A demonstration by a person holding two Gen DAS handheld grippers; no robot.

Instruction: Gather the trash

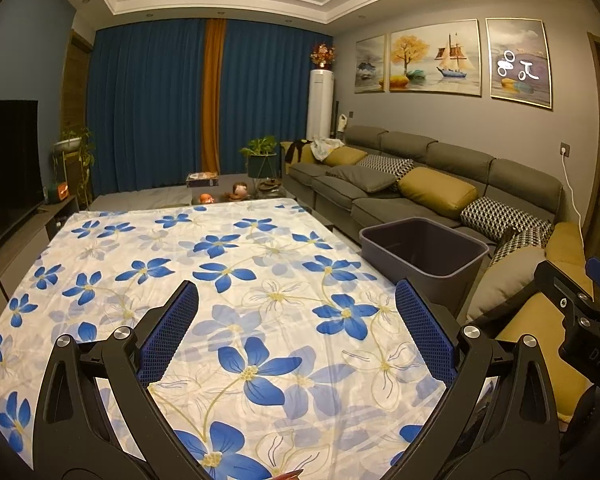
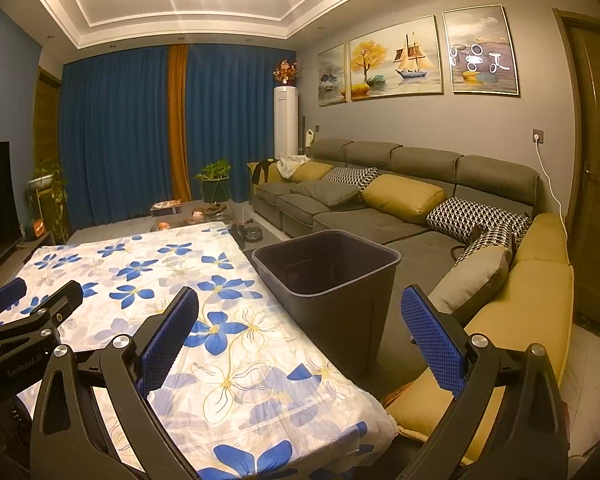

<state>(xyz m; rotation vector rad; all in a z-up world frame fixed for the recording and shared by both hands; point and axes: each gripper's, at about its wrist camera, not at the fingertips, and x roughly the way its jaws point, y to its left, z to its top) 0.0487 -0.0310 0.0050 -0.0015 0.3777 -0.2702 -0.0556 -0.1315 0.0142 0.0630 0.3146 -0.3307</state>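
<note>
A dark grey trash bin [image 1: 422, 250] stands on the floor between the table and the sofa, and the right wrist view shows it [image 2: 332, 276] close ahead with its mouth upward. My left gripper [image 1: 297, 288] hovers open over the flowered tablecloth [image 1: 220, 248] with nothing between its blue pads. My right gripper [image 2: 300, 294] is open too, held over the table's right edge just short of the bin. Each gripper shows at the edge of the other's view: right gripper [image 1: 572, 276], left gripper [image 2: 40, 292]. A small reddish sliver [image 1: 288, 475] peeks in at the bottom edge; I cannot tell what it is.
A grey L-shaped sofa [image 2: 380, 220] with yellow and patterned cushions runs along the right wall behind the bin. A TV [image 1: 8, 160] on a low cabinet stands at the left. Potted plants [image 1: 262, 156] and small items on the floor lie beyond the table's far end, before blue curtains.
</note>
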